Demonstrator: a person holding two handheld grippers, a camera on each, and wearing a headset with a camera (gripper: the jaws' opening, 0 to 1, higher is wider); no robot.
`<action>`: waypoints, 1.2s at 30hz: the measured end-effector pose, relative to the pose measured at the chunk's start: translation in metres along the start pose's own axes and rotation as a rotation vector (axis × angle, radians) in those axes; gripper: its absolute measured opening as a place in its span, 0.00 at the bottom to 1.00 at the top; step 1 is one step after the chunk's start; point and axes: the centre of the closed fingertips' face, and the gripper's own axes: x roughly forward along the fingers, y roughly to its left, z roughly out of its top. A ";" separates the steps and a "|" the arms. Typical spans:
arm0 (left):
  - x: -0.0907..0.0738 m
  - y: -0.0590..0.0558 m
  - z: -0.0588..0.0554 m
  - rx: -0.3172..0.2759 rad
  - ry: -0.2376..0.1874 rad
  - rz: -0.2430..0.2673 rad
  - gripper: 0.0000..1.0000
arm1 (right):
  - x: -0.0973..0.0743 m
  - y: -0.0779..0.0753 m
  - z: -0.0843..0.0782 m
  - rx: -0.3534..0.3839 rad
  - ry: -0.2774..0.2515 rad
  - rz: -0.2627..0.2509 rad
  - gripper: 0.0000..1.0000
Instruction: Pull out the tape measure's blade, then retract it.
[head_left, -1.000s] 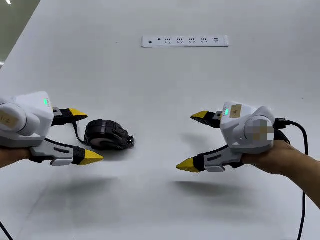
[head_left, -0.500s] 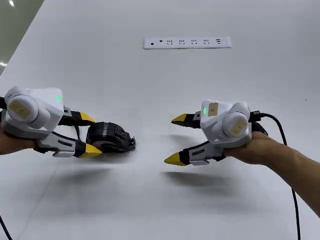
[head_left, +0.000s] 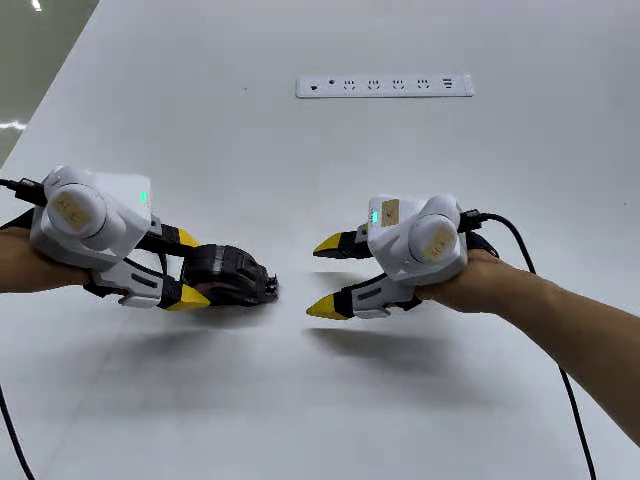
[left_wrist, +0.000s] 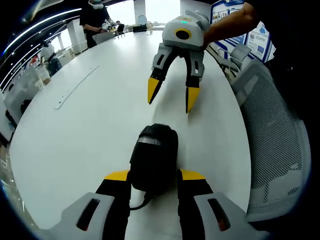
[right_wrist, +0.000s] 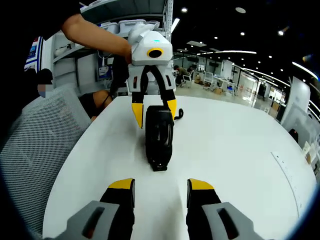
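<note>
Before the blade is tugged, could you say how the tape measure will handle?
The tape measure looks rigid, probably heavy for its size. Upright on a narrow base on the smooth table, it may slide or tip unless the left gripper holds firmly.

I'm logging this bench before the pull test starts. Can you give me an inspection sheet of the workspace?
Surface: white table, no marks seen.
Job's things: black tape measure lying on the table, blade not drawn out.
Clutter: white power strip far across the table.
Grippers: left gripper shut on the tape measure; right gripper open, facing it, short of contact.
Cables: black cable trailing from the right gripper.
Surroundings: mesh chair, office, people behind.
</note>
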 end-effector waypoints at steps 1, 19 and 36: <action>0.000 0.000 0.000 0.000 0.002 -0.001 0.30 | 0.002 0.000 0.001 -0.004 -0.001 0.003 0.37; 0.004 0.003 -0.002 0.009 -0.002 -0.010 0.25 | 0.034 0.002 0.008 -0.017 0.013 0.058 0.22; 0.004 0.003 -0.002 -0.004 -0.011 -0.009 0.25 | 0.045 0.003 0.006 -0.047 0.029 0.060 0.11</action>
